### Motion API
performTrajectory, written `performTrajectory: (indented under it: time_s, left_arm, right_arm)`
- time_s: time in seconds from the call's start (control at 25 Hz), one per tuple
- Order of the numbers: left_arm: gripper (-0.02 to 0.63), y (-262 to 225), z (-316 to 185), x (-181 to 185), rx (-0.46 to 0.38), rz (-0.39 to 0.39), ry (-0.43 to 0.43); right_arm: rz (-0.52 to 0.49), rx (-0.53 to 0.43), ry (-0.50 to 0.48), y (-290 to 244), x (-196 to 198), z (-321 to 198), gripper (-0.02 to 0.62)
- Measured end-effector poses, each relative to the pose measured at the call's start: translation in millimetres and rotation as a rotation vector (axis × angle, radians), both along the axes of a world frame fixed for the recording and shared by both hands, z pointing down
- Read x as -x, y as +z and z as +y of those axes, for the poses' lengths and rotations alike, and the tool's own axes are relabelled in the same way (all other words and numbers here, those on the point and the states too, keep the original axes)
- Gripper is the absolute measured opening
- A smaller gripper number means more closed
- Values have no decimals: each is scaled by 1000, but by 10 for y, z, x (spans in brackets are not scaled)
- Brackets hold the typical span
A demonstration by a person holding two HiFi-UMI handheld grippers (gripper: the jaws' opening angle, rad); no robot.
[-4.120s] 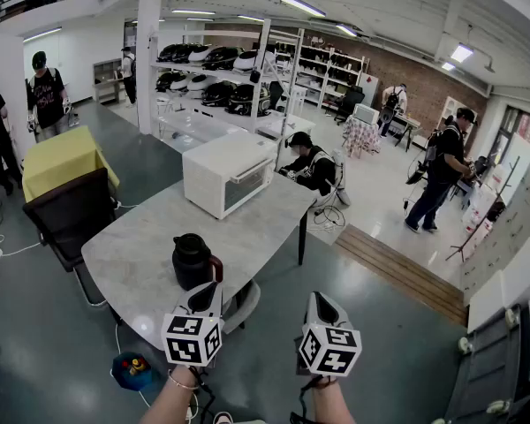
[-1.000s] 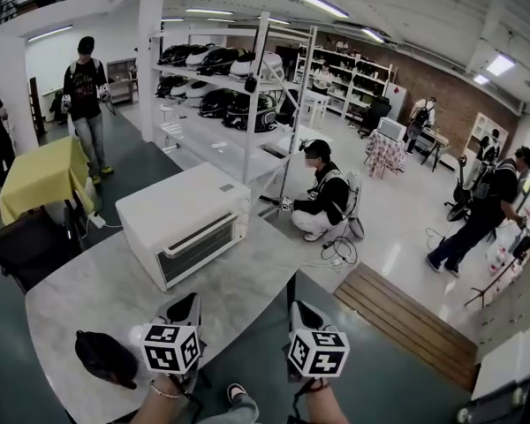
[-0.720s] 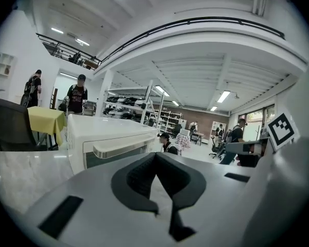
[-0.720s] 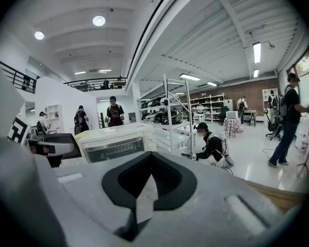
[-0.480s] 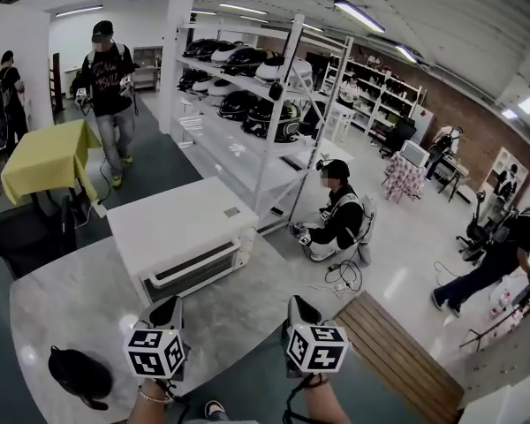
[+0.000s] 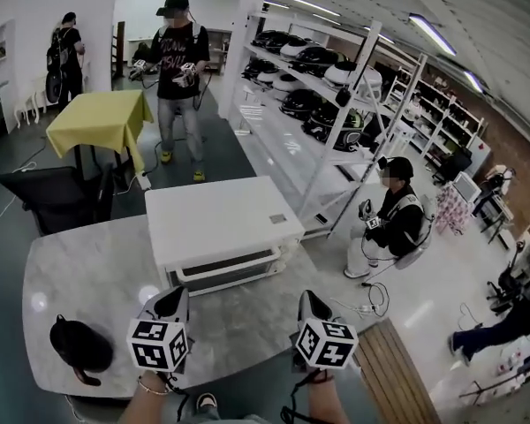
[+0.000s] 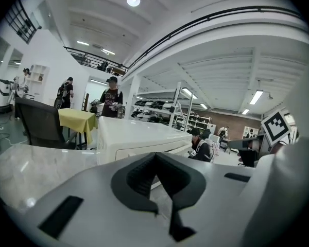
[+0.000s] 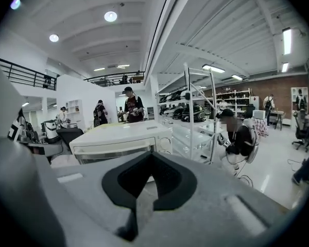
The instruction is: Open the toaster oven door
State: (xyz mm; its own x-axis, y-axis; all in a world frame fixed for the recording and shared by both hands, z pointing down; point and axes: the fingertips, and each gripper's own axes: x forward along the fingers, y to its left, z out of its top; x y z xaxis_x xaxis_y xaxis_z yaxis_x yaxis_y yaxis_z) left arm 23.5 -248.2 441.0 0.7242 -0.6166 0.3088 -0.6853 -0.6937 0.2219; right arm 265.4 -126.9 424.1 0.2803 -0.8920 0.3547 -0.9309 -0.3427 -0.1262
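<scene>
Head view: a white, box-shaped toaster oven [image 6: 221, 228] stands on the grey, marble-patterned worktop [image 6: 79, 272]. Its dark-windowed door [image 6: 225, 268] is closed and faces the two tongs. Nothing lies between the oven and the tongs. A round black jug [image 6: 79, 347] sits at the worktop's near left edge, beside the left tongs [image 6: 171, 299] but apart from them. Behind the worktop are a black chair [image 6: 57, 200], a table [image 6: 97, 117] under a yellow cloth, and a white metal rack [image 6: 327, 87] of dark helmets. One person [image 6: 178, 69] stands beyond the oven and another [image 6: 393, 215] sits on the floor to its right. Both tongs are held level, side by side, short of the door. The right tongs [image 6: 311, 300] point at the oven's right front corner. In each gripper view the grey jaws meet along a closed seam and hold nothing.
</scene>
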Motion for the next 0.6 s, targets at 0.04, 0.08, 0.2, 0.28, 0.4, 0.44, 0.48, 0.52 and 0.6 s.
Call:
performTrajectory:
  time_s: [0.04,0.08,0.2,0.28,0.4,0.44,0.48,0.52,0.6]
  left_arm:
    - [5,-5,-7,21,-2,-5,-18]
    - [5,-13,-12,44,-3,-9,-39]
    - [5,-59,-22,111,-11,-12,-115]
    - [5,-83,-20,145,-14,-12,-175]
    - [5,-75,16,208,8,1,-276]
    - [5,-76,25,222,12,6,-307]
    - [5,-82,28,224,12,10,-333]
    - [5,-94,29,216,8,13,-355]
    - [5,-120,45,184,1,15,-386]
  right_arm:
    - [-9,1,-15,24,-11,-48,5]
    - [-17,3,-33,44,-21,-97,5]
    - [-33,-2,-101,49,-55,-283,5]
    - [-31,-5,-157,17,-83,-423,5]
    - [-18,-5,-246,-57,-111,-575,5]
    - [-13,-8,-274,-83,-126,-621,5]
    - [-9,-11,-299,-102,-147,-666,5]
    - [-8,-15,-323,-113,-171,-708,5]
    - [-9,-19,-362,-118,-209,-770,5]
